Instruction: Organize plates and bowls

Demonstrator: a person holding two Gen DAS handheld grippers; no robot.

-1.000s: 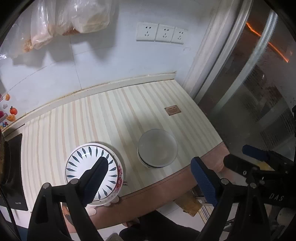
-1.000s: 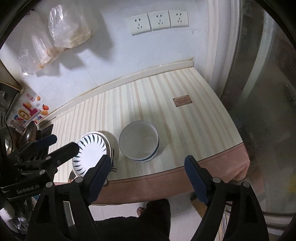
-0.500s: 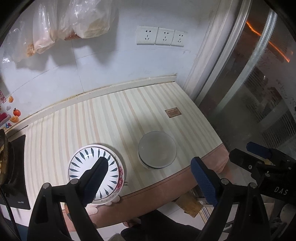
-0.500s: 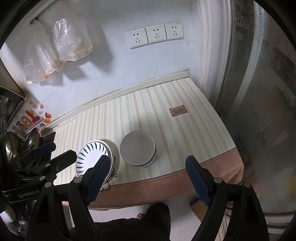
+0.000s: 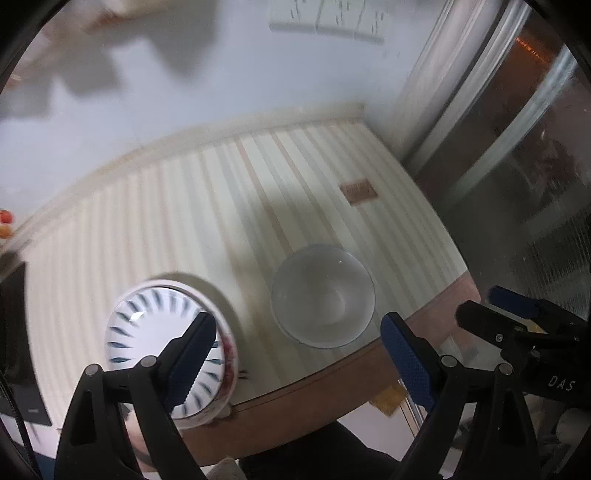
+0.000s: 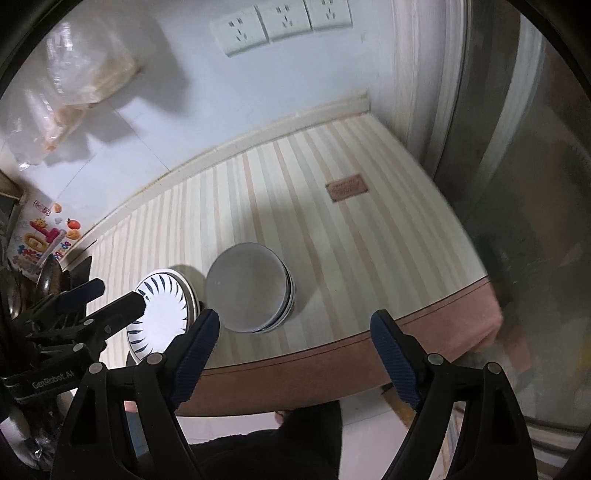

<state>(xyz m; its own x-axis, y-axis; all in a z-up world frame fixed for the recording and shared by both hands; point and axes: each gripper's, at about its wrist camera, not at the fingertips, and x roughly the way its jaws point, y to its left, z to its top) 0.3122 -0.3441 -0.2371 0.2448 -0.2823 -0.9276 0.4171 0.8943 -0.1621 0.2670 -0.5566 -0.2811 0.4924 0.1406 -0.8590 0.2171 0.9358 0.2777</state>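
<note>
While both jaws stand released and empty, left gripper point(image 5: 299, 350) and right gripper point(image 6: 295, 343) hang above the striped counter's point(image 6: 351, 236) front edge. White plate with blue leaf rim point(image 5: 155, 332) sits at that edge, near its left end; grey stacked bowls point(image 5: 323, 295) just beside it, apart.

The left wrist view is smeared by motion blur: the sockets point(image 5: 325, 27) above the table point(image 5: 207, 206) have lost their holes. The near side of the plate point(image 5: 147, 332) on that table hides behind a gripper finger point(image 5: 192, 354). The label point(image 6: 347, 187) on the table is unreadable.
</note>
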